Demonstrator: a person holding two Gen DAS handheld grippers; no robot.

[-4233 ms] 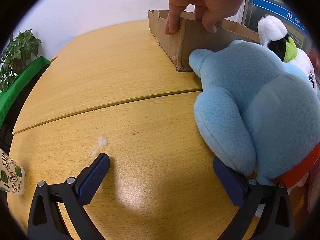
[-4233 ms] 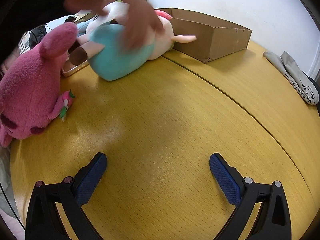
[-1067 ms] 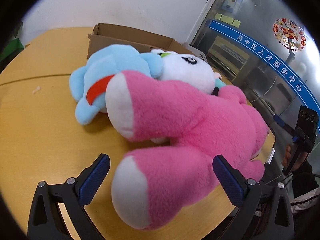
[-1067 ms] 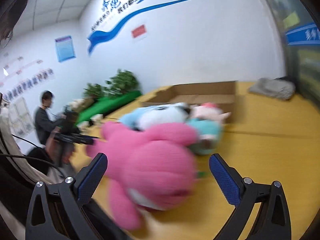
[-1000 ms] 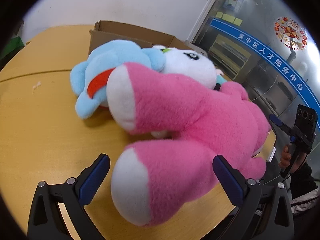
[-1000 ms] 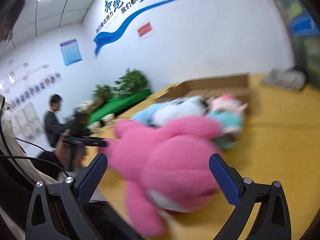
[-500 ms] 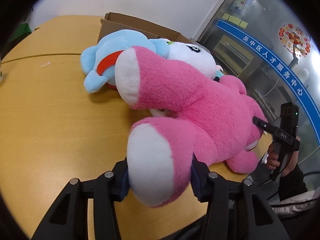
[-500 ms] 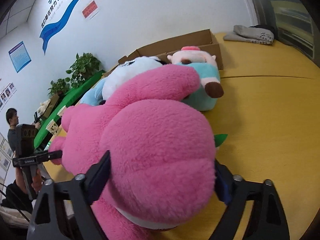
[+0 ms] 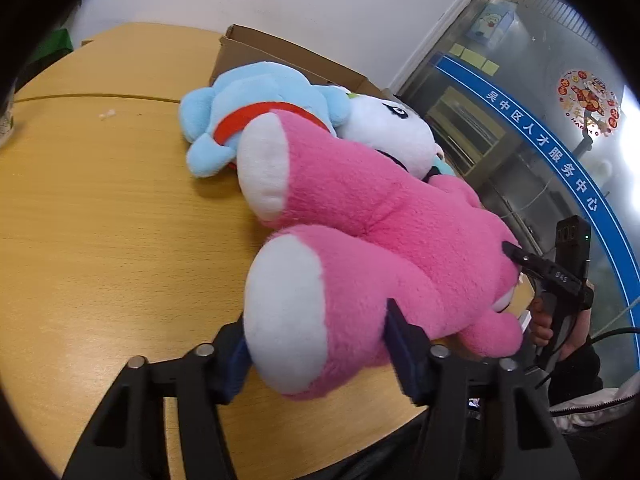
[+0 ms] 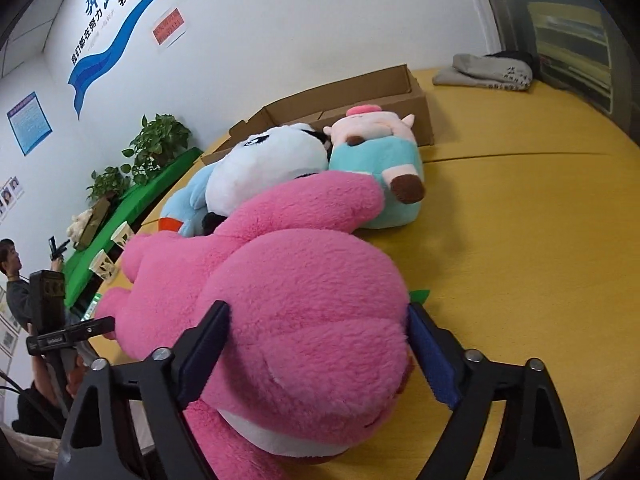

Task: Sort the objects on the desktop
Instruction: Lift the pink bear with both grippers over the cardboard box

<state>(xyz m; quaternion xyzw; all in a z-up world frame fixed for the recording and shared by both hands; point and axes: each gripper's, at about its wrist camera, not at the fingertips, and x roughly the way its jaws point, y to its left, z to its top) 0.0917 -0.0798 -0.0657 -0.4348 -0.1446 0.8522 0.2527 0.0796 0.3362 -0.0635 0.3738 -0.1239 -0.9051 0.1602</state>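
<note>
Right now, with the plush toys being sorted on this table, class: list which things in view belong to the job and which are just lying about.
Belonging to the job:
- pink plush, held by the left gripper and the right gripper
- blue plush
- white plush
- teal plush
- cardboard box

Lying about:
- grey cloth
- paper cups
- potted plants

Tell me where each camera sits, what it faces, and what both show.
Left wrist: on the left gripper, looking along the pink plush toy from its foot toward the cardboard box; both fingers show.
Right wrist: on the right gripper, looking over the toy's head; both fingers show.
Shared: the pink toy, blue plush, white plush, box and table.
</note>
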